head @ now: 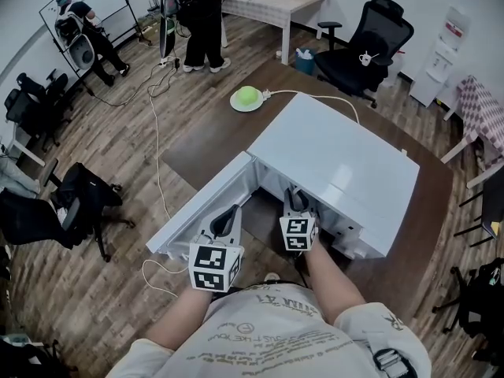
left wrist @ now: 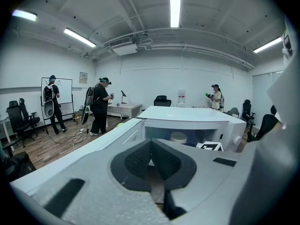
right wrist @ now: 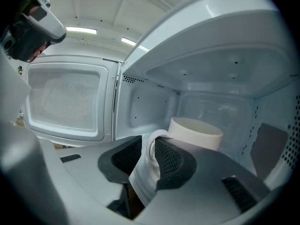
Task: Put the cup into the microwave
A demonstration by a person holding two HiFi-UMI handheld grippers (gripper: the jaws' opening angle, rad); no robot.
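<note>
The right gripper [right wrist: 151, 148] is clamped on the handle [right wrist: 143, 177] of the white cup [right wrist: 194, 132]; its dark ribbed pads [right wrist: 169, 159] press the handle from both sides. The cup stands upright inside the microwave [right wrist: 211, 55], near the middle of the cavity, with the perforated wall to its right. The microwave's door [right wrist: 65, 100] is swung wide open on the left of the opening.

The left gripper [left wrist: 151, 143] has its jaws closed together with nothing between them. It is outside the microwave, just in front of the opening and beside the inner face of the door. From there the cup shows as a pale cylinder inside the cavity.

In the head view both grippers reach toward the microwave's front. The right gripper's tips are under the top edge of the cavity. Each marker cube [head: 213, 266] carries black-and-white square patterns, not letters. The print on the person's shirt [head: 260, 333] is upside down and cannot be read with confidence.

The white microwave sits on a dark brown table [head: 213, 140]. Behind the microwave a green rounded thing on a white disc [head: 246, 98] lies on the table, with a white cable [head: 315, 94] running from it behind the microwave. Beyond the table, far from the microwave, stand a black office chair [head: 370, 46] and a person in black [head: 203, 18].
</note>
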